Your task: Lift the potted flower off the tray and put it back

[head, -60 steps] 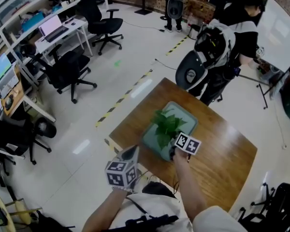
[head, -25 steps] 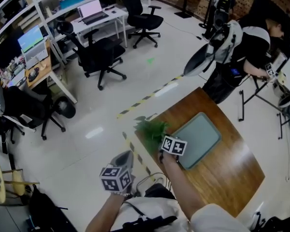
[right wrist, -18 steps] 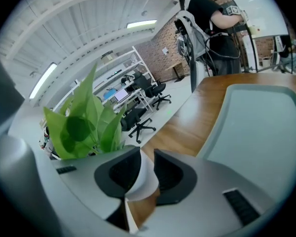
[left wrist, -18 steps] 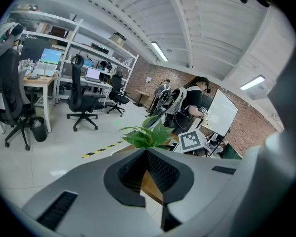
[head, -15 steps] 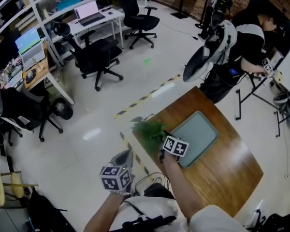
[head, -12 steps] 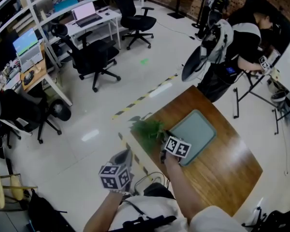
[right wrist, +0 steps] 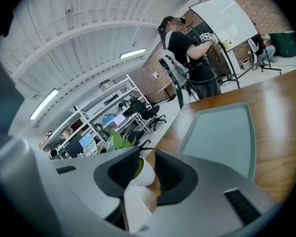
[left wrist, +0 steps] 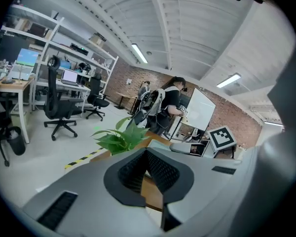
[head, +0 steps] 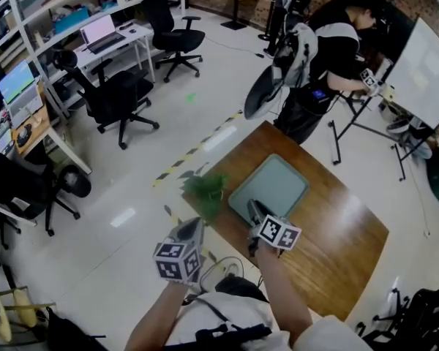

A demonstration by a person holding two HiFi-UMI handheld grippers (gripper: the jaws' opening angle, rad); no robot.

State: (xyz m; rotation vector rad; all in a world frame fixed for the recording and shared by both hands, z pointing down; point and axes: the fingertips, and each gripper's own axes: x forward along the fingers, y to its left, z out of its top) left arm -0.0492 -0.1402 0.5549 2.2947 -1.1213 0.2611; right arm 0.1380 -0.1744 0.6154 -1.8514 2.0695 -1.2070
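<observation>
At lower left, the left gripper (head: pixel 196 225) hangs off the edge of the table (head: pixel 336 232), its tips pressed together on nothing. Just right of it, the potted flower (head: pixel 205 189) stands on the table's corner, beside the tray (head: pixel 272 185) and not on it. Further right, the right gripper (head: pixel 253 208) has just spread its jaws and drawn back, leaving the pot free. The lift-off looks done. The return is still to come.

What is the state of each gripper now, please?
Left gripper: closed, holding nothing.
Right gripper: open, jaws just opened, nothing between them; potted flower stands apart.
</observation>
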